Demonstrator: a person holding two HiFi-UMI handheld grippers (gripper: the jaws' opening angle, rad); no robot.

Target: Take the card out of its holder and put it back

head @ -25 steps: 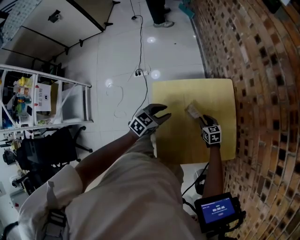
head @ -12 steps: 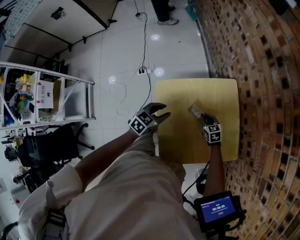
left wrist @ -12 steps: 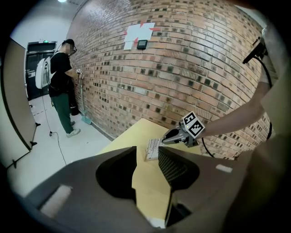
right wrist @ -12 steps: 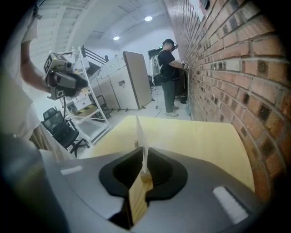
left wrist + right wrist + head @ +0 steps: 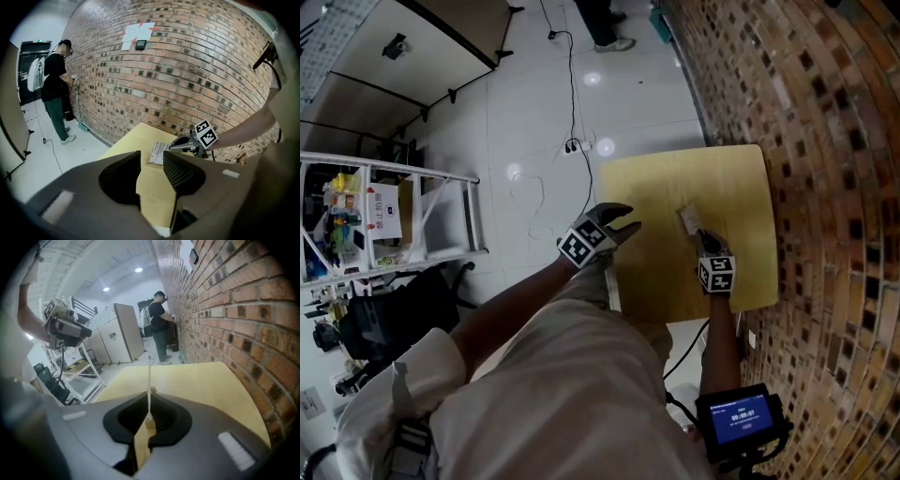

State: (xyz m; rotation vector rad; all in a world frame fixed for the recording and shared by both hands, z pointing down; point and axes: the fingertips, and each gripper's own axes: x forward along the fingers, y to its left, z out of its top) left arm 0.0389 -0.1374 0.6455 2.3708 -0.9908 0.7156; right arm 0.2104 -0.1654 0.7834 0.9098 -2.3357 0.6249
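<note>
Right hand-held gripper (image 5: 697,235) jaws just closed, now pinching thin card (image 5: 149,380) edge. Holder (image 5: 686,220) mid-tabletop (image 5: 656,281), nearer right edge. Left hand-held gripper (image 5: 626,219) gaping, empty, over left edge. Pull-out looks ready.

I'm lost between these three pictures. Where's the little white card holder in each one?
Head view: card holder on the yellow table, just beyond the right gripper.
Left gripper view: mid-picture, a flat pale rectangle with the right gripper's tip at its edge.
Right gripper view: edge-on, a thin pale strip pinched between that gripper's shut jaws.
Shared landmark: the brick wall beside the table.
</note>
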